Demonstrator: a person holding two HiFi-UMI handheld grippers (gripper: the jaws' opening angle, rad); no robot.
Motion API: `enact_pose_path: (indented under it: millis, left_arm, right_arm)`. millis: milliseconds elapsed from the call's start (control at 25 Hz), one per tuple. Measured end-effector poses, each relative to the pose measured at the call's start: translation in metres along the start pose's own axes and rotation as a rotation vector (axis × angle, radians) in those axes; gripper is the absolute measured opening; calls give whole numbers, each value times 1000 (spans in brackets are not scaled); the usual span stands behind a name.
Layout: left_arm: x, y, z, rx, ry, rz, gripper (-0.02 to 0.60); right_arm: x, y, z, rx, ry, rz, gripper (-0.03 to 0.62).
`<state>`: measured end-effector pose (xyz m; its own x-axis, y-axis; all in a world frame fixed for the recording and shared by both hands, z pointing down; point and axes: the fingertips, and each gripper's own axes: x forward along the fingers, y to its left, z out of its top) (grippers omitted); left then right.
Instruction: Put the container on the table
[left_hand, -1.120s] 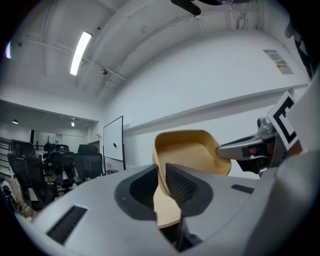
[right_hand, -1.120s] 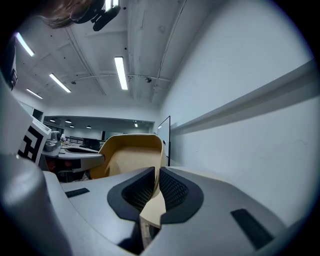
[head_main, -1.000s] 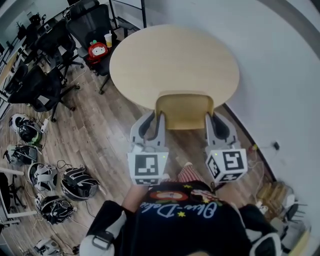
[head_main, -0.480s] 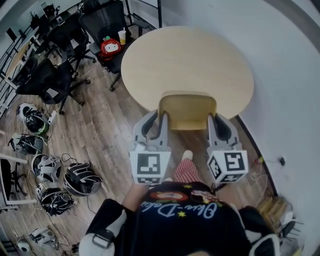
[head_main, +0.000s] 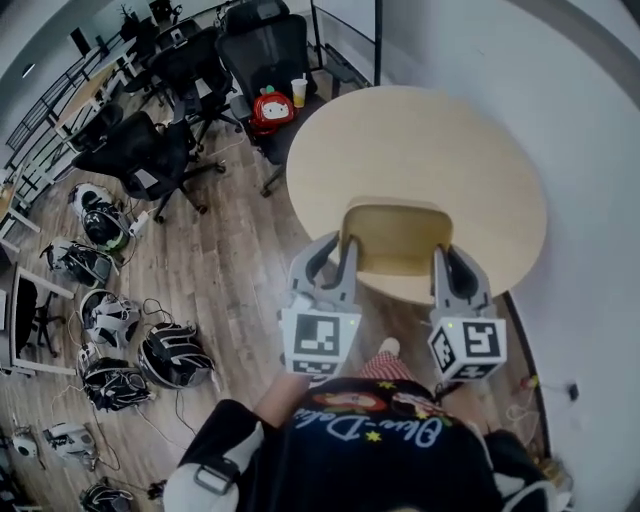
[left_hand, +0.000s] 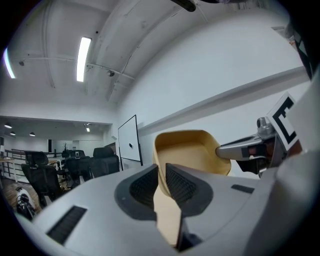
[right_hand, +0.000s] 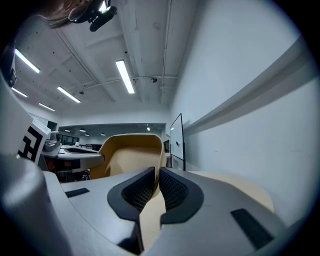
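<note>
A tan plastic container (head_main: 395, 235) hangs between my two grippers, held level over the near edge of the round wooden table (head_main: 420, 140). My left gripper (head_main: 338, 252) is shut on the container's left wall (left_hand: 159, 165). The pads of the left gripper (left_hand: 161, 174) press that wall from both sides. My right gripper (head_main: 447, 258) is shut on the right wall in the same way. In the right gripper view the container (right_hand: 132, 150) rises past the right gripper (right_hand: 156, 176), with the tabletop (right_hand: 245, 192) below to the right.
A white wall (head_main: 580, 150) runs close along the right of the table. Black office chairs (head_main: 270, 50) stand beyond it, one with a red toy (head_main: 265, 108) and a cup (head_main: 298, 92). Several helmets (head_main: 170, 350) lie on the wooden floor at the left.
Both grippers have carried the container forward: it now overlaps the table's near edge, where before it hung just short of it. Both grips are unchanged.
</note>
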<state>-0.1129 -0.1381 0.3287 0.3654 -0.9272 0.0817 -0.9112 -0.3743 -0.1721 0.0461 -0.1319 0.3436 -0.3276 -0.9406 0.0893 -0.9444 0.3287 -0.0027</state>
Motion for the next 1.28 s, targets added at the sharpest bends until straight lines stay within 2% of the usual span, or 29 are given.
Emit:
enact_pose_path:
  millis: [200, 400, 960, 1280]
  left_arm:
    - [22, 11, 7, 5, 7, 51, 44]
    - [52, 10, 10, 31, 32, 67, 44]
    - [147, -29, 14, 73, 78, 54, 44]
    - [190, -26, -6, 67, 124, 25, 44]
  right_arm:
    - [32, -9, 10, -7, -27, 62, 29]
    - [55, -29, 14, 4, -33, 90, 29]
    - [102, -119, -4, 63, 8, 78, 29]
    - [133, -140, -22, 61, 63, 63, 29]
